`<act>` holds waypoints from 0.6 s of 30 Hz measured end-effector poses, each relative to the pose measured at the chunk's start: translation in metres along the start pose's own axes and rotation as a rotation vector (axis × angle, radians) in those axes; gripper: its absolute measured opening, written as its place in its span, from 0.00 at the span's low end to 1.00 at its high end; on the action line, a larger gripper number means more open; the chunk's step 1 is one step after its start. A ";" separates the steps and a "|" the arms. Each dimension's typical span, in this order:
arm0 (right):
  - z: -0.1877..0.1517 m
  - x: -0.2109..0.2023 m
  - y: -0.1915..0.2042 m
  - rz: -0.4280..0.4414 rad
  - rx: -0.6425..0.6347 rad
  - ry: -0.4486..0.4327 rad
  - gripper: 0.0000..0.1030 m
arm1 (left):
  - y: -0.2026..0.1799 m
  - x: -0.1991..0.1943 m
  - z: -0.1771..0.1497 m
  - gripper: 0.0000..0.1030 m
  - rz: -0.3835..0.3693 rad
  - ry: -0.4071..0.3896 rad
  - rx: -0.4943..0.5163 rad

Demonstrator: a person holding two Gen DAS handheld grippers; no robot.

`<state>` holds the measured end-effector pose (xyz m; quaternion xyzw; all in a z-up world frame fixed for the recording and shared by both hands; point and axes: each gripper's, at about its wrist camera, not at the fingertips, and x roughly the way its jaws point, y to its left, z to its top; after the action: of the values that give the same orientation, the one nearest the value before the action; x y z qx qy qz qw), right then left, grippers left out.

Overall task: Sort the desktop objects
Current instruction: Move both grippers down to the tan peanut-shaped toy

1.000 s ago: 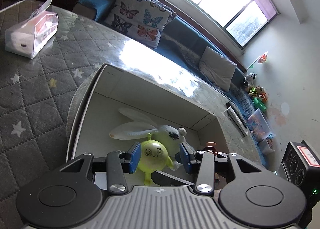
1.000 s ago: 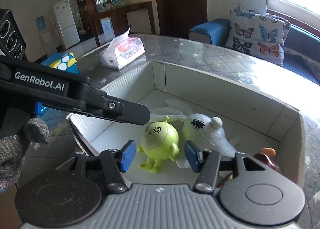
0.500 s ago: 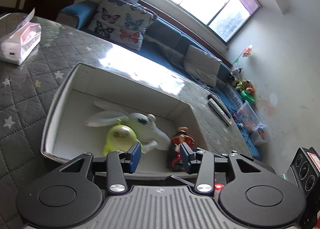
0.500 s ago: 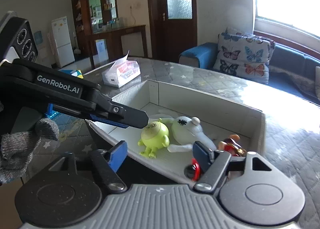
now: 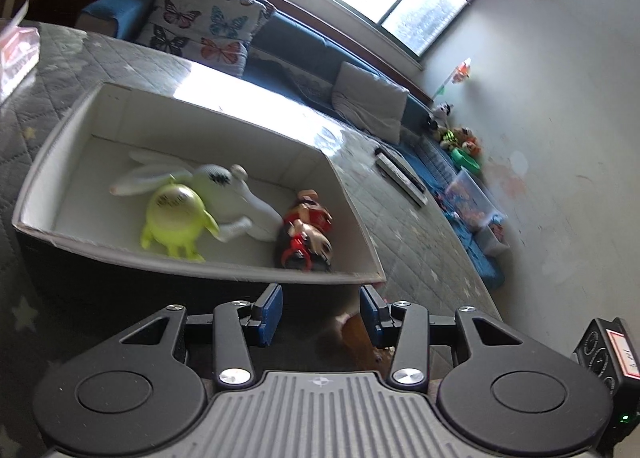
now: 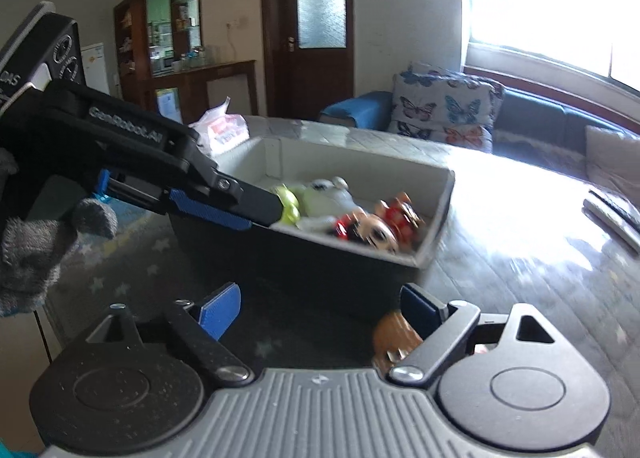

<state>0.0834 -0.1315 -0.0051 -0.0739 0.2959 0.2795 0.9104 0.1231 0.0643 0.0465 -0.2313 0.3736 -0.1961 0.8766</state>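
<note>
A white-lined box [image 5: 208, 264] sits on the quilted table. Inside lie a yellow-green toy [image 5: 174, 214], a white rabbit plush [image 5: 216, 182] and a red-and-black doll [image 5: 306, 232]. The box [image 6: 436, 226] and the doll [image 6: 372, 228] also show in the right wrist view. My left gripper [image 5: 320, 312] is open and empty, in front of the box's near wall. My right gripper [image 6: 320, 304] is open and empty, also before the box. A brown object [image 6: 394, 332] lies by the right gripper's right finger and shows in the left wrist view [image 5: 358, 332].
A tissue pack [image 6: 222, 130] lies on the table beyond the box. A remote [image 5: 400, 174] lies further along the table. A sofa with butterfly cushions [image 5: 200, 24] runs behind the table. The left gripper's body [image 6: 132, 158] crosses the right wrist view.
Both grippers have pulled back out of the box to its near side. The yellow-green toy, earlier between the left fingers, now lies in the box. The right gripper has opened wider.
</note>
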 end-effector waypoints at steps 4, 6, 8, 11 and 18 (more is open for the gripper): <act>-0.013 -0.003 -0.009 -0.040 0.033 0.006 0.87 | -0.007 0.012 -0.009 0.44 -0.019 0.033 0.004; -0.020 -0.007 -0.015 -0.048 0.059 0.001 0.87 | -0.010 0.017 -0.012 0.44 -0.026 0.046 0.007; -0.024 -0.010 -0.021 -0.058 0.082 -0.002 0.87 | -0.013 0.021 -0.014 0.44 -0.036 0.055 0.010; -0.026 -0.015 -0.024 -0.087 0.083 -0.014 0.87 | -0.017 0.029 -0.017 0.44 -0.044 0.068 0.009; -0.036 -0.020 -0.018 -0.054 0.068 -0.033 0.89 | -0.026 0.047 -0.019 0.44 -0.061 0.101 0.007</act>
<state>0.0619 -0.1667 -0.0232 -0.0465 0.2879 0.2456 0.9245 0.1345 0.0134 0.0224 -0.2292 0.4095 -0.2354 0.8511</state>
